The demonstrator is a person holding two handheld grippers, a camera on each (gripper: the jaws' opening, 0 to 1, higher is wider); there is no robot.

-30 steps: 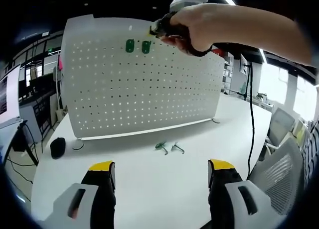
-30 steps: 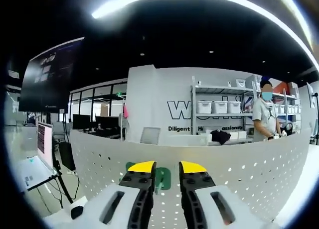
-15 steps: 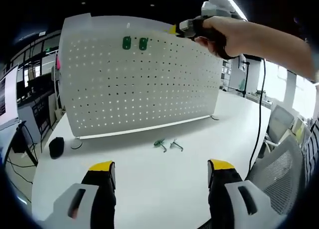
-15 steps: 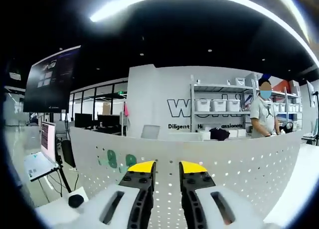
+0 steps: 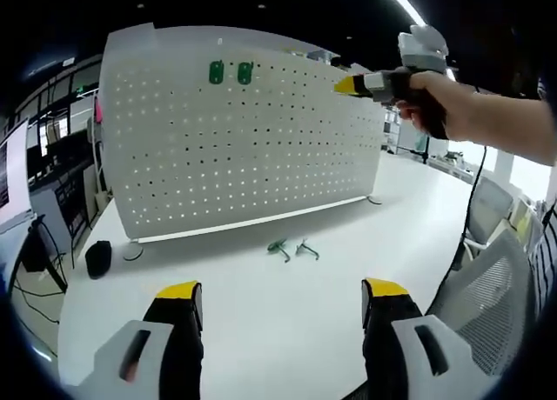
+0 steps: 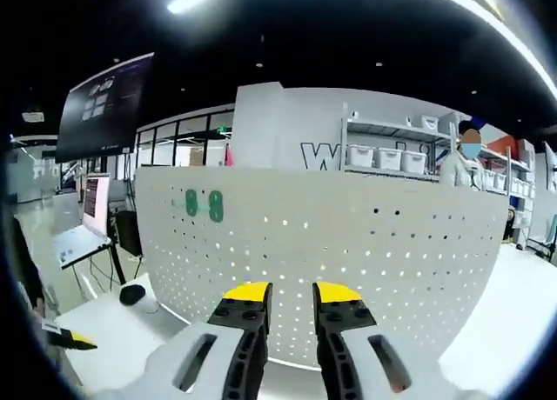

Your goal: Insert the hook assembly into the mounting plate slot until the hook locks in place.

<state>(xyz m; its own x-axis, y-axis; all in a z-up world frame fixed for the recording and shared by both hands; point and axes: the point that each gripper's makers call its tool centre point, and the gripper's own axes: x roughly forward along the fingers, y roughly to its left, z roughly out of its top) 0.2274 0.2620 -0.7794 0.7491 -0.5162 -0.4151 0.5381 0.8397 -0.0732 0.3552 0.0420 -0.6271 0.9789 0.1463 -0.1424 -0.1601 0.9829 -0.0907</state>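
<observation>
In the left gripper view a white pegboard stands upright on the white worktop, two green hooks seated side by side near its top edge. Two more small hooks lie loose on the worktop just before its foot; they look light, stiff and easily skidded, best pinched across the body, leaving the pegs free. The left gripper hovers wide open; the right gripper is nearly closed, holding nothing.
</observation>
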